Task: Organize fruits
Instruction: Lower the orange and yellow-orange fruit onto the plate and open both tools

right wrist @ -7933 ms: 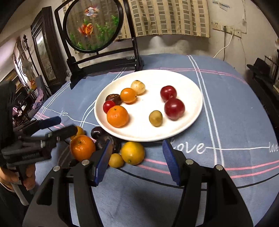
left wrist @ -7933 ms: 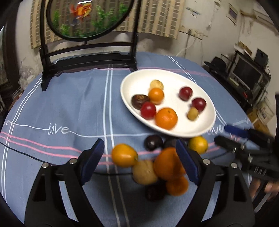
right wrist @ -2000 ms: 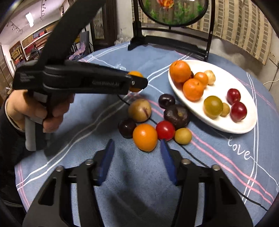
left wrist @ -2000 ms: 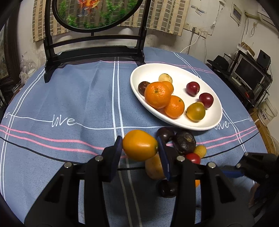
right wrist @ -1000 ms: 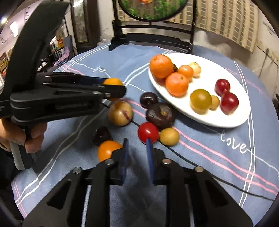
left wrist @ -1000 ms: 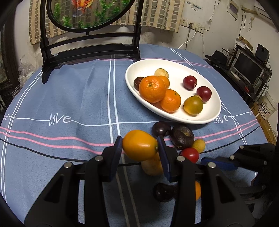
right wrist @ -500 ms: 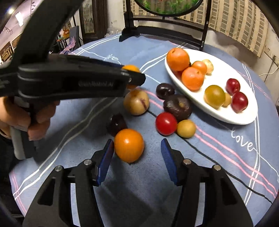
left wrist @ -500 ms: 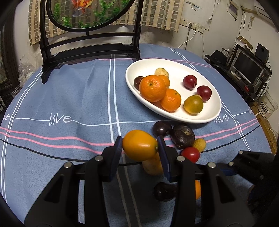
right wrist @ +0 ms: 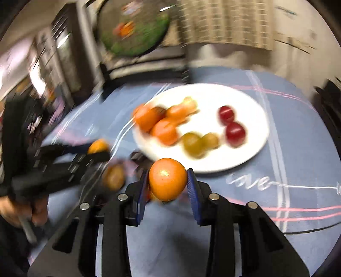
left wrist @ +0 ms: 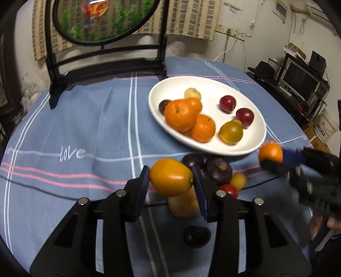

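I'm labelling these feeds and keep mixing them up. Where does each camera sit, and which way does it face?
Left wrist: rides the left gripper, looking down past its blue jaws, shut on a yellow-orange fruit, toward the white plate; the right gripper enters from the right.
Right wrist: rides the right gripper, jaws closing on a round orange; blurred; the left gripper and a hand show at left.
Shared: plate, blue tablecloth, round fish panel.

The plate (left wrist: pixel 251 147) sits toward the right of the surface (left wrist: pixel 85 127), fruit in it. More fruit (left wrist: pixel 217 169) lies just before its near rim. A framed stand (left wrist: pixel 106 70) rises behind.
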